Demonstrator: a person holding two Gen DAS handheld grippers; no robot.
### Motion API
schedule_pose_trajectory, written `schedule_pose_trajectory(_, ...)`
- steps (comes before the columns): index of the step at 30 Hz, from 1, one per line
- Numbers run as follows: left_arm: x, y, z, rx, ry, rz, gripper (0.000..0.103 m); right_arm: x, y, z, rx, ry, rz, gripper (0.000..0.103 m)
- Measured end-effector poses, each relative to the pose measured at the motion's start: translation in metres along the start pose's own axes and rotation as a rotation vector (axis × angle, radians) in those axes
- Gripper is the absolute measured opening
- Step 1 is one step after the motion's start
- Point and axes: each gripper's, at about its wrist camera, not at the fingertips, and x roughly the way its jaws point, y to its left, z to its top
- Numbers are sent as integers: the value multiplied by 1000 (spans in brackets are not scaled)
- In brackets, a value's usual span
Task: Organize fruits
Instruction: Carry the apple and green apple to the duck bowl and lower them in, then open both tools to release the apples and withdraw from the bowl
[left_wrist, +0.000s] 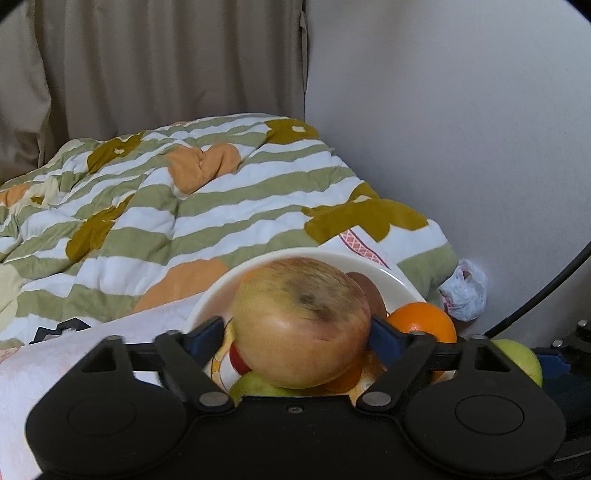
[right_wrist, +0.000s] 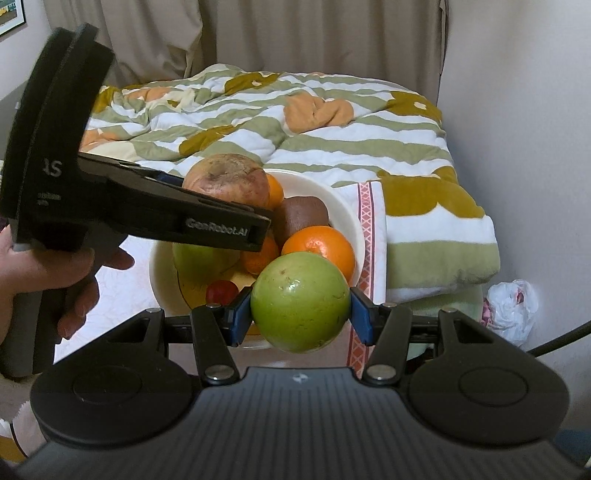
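Observation:
My left gripper (left_wrist: 297, 336) is shut on a large yellow-red apple (left_wrist: 301, 321) and holds it over the cream bowl (left_wrist: 207, 299). In the right wrist view the left gripper (right_wrist: 225, 199) reaches in from the left with that apple (right_wrist: 227, 179). My right gripper (right_wrist: 299, 314) is shut on a green apple (right_wrist: 301, 301) just in front of the bowl (right_wrist: 347, 210). The bowl holds an orange (right_wrist: 321, 243), a brown kiwi-like fruit (right_wrist: 301, 216), another green fruit (right_wrist: 201, 258) and a small red fruit (right_wrist: 221, 291).
The bowl sits on a white-pink cloth (right_wrist: 122, 280) at the edge of a bed with a striped floral quilt (right_wrist: 295, 122). A wall (right_wrist: 517, 110) is on the right, with a crumpled plastic bag (right_wrist: 511, 310) below. Curtains (left_wrist: 166, 62) hang behind.

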Motion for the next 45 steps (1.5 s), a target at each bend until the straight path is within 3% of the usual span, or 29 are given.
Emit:
schedule_pose_trajectory(6,-17,3,0,-17,-26,-1,97,-2,0,-2,-1,1,8,70)
schedule_pose_trajectory(16,-61,34,-6,-139,-86,66,99,-1,12,-3,-43,-2,43,70)
schedule_pose_trajectory(34,-128,69,-72,-310,-98,257,100,38,50,-10,-244,-55,80,70)
schedule_pose_trajectory(39,-135,71,-81,-326,-101,265,100,30,56,-13,-285,-112,47,98)
schedule_pose_trajectory(45,-153,73,-86,-333,-129,250,100,18,56,-14,-264,-118,8,101)
